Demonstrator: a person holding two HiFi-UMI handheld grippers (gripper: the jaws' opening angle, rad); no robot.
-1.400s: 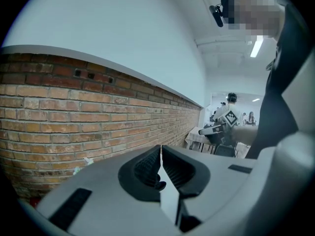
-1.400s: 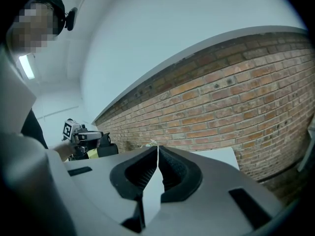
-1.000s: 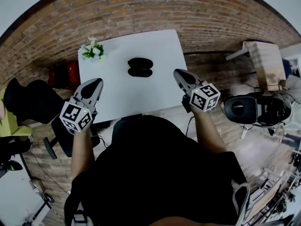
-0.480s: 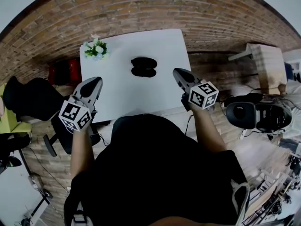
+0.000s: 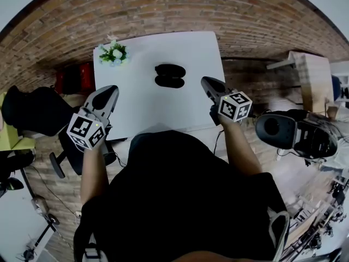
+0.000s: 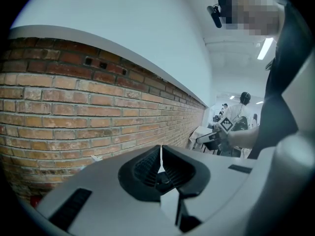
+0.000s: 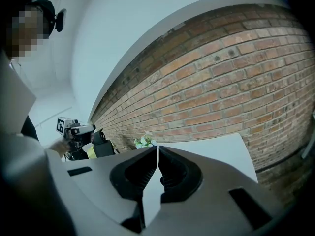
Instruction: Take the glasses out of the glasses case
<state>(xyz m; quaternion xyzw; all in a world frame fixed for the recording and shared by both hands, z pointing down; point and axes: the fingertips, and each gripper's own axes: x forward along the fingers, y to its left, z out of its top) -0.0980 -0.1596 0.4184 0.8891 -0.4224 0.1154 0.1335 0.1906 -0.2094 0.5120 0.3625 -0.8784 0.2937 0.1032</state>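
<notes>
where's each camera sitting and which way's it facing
head view: on the person's head, facing steeply down at the table and glasses case; torso, forearms show
left gripper view: on the left gripper, along shut jaws toward the brick wall
right gripper view: on the right gripper, along shut jaws over the table
shared: flowers, in head and right gripper views

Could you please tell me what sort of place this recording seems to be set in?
Probably an indoor office or studio workspace. A white table stands by a long brick wall, a black office chair sits beside it, and flowers stand at the table's corner.
</notes>
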